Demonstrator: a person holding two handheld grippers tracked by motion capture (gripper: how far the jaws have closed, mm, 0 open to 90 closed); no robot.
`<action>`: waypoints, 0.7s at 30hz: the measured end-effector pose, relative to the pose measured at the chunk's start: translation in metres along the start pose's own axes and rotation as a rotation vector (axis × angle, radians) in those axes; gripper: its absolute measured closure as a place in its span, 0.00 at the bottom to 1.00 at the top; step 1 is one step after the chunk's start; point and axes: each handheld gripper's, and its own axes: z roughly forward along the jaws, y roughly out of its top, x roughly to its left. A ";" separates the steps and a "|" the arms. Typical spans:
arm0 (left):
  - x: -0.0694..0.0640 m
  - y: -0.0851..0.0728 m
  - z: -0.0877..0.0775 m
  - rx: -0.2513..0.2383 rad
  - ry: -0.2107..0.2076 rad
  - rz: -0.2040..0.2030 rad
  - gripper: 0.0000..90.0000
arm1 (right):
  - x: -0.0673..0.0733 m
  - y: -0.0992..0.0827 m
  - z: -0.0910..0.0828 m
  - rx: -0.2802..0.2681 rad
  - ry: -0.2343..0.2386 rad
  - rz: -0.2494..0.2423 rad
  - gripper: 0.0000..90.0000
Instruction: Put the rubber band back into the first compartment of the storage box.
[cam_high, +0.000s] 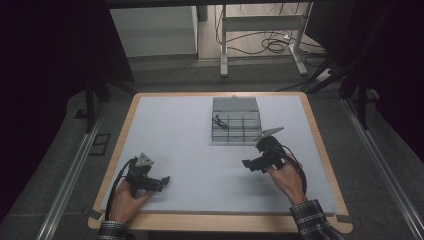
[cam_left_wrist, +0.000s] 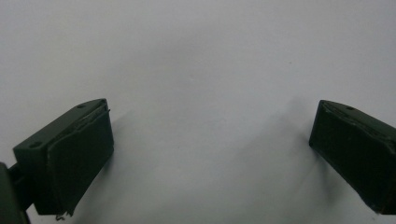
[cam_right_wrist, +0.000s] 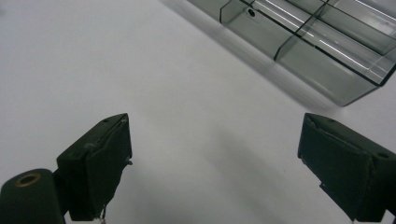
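Note:
A clear plastic compartment box (cam_high: 236, 120) lies open at the back middle of the table, a small black item (cam_high: 218, 120) in its left compartment. In the right gripper view the box (cam_right_wrist: 322, 56) shows at the upper right, divided by thin walls. My right gripper (cam_high: 250, 164) is held open just in front of the box's near right corner, jaws wide apart and nothing between them (cam_right_wrist: 215, 158). My left gripper (cam_high: 165, 181) rests low at the front left, also open over bare mat (cam_left_wrist: 210, 149).
A pale grey mat (cam_high: 200, 150) covers the wooden table, whose rim (cam_high: 220, 222) runs along the front. Behind the table stand a white frame's legs (cam_high: 223, 50) and loose cables (cam_high: 272, 45) on the floor.

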 end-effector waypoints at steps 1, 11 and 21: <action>0.000 0.000 0.000 0.000 0.000 0.000 0.00 | 0.000 -0.001 -0.001 0.000 -0.001 0.000 0.11; 0.000 0.000 0.000 0.000 0.000 0.000 0.00 | -0.001 -0.012 -0.009 0.002 -0.012 0.003 0.11; 0.000 0.000 0.000 0.000 0.000 0.000 0.00 | -0.004 -0.025 -0.020 0.001 -0.025 0.016 0.10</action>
